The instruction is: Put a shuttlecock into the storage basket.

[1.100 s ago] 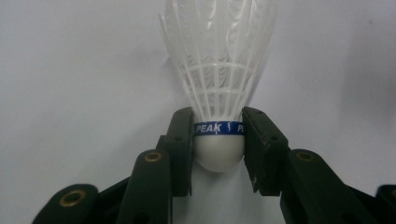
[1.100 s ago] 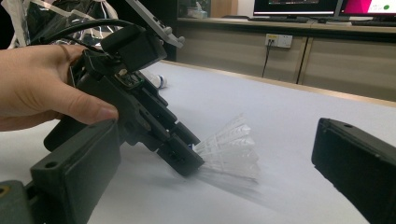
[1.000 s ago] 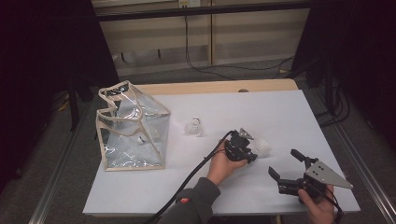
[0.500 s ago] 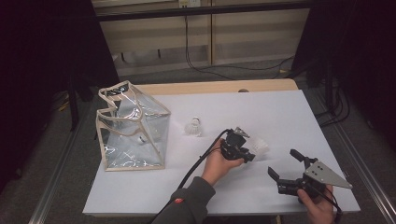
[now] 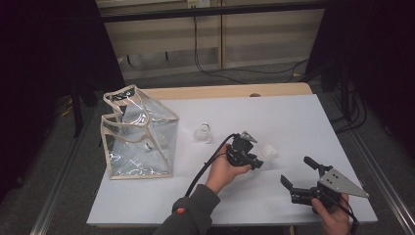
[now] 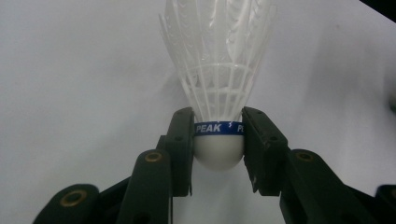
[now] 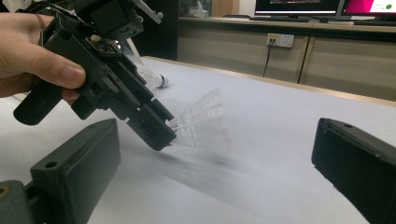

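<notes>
Table (image 5: 293,117): a white sheet over a wooden top, and my whole working ground; both my forearms come in from its near edge.

Clear bag (image 5: 138,133): stands open-mouthed at the table's left, well apart from my hands. I judge it to be where the shuttlecocks go; something small and white seems to lie inside already, though it is too faint to tell what.

Right gripper (image 5: 299,175): rests low at the near right corner, its jaws spread wide with nothing between them. I keep it back and idle so it does not crowd the other hand.

Left gripper (image 5: 258,161): near the table's middle, in my left hand (image 5: 222,169), clamped on the shuttlecock I am working with. I hold it tipped down and forward so the feathers point away from me.

Held shuttlecock (image 6: 219,79): the jaws pinch its white cork on both sides at the blue PEAK band, the firm part, so the feather skirt sticks out free beyond the jaws and is not crushed. In the right gripper view it (image 7: 201,122) looks just clear of the table, with a shadow below it, though I cannot be sure it is fully lifted.

Second shuttlecock (image 5: 202,133): on the table between the bag and my left gripper, untouched; I would guess it comes next.
</notes>
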A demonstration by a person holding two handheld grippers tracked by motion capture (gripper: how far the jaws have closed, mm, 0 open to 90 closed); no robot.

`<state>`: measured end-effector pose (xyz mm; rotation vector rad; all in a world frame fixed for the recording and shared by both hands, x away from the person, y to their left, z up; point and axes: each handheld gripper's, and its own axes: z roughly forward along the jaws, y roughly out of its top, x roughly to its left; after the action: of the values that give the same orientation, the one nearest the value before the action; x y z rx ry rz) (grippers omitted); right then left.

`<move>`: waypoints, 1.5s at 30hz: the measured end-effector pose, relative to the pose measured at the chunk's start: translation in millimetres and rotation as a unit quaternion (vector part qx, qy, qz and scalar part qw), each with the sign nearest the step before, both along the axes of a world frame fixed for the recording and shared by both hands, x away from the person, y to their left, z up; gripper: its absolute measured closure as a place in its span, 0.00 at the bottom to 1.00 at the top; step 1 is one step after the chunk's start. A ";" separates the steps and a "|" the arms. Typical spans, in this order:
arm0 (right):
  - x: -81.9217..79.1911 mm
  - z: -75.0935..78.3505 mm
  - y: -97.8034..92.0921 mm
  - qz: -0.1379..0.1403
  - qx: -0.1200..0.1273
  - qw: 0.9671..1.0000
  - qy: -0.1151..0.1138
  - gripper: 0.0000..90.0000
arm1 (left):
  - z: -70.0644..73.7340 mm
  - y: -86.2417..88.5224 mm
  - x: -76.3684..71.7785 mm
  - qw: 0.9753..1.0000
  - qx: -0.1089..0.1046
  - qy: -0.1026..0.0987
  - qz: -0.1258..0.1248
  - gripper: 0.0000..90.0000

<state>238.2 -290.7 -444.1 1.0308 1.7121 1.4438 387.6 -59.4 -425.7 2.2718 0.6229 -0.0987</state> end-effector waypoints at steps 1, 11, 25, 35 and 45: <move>-0.1 0.0 0.1 0.000 0.000 1.000 0.000 0.01 | 0.4 0.3 -0.2 1.000 0.000 0.001 -0.001 0.73; -0.1 0.1 0.2 0.001 -0.001 1.000 0.000 0.01 | 5.6 6.7 -0.1 1.000 0.001 0.005 -0.002 0.73; 0.0 0.0 -0.1 0.000 -0.001 1.000 0.000 0.01 | 11.3 20.5 1.0 1.000 0.010 0.007 0.003 0.73; -0.2 0.1 -0.3 0.001 -0.002 1.000 -0.001 0.01 | 15.2 29.9 2.6 1.000 0.011 0.017 0.014 0.73; 0.0 0.0 -0.1 0.001 -0.002 1.000 0.000 0.01 | 21.0 40.3 4.1 1.000 0.016 0.020 0.017 0.73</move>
<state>238.2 -290.7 -444.1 1.0276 1.7141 1.4416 391.7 -19.1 -404.7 2.2944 0.6882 -0.1190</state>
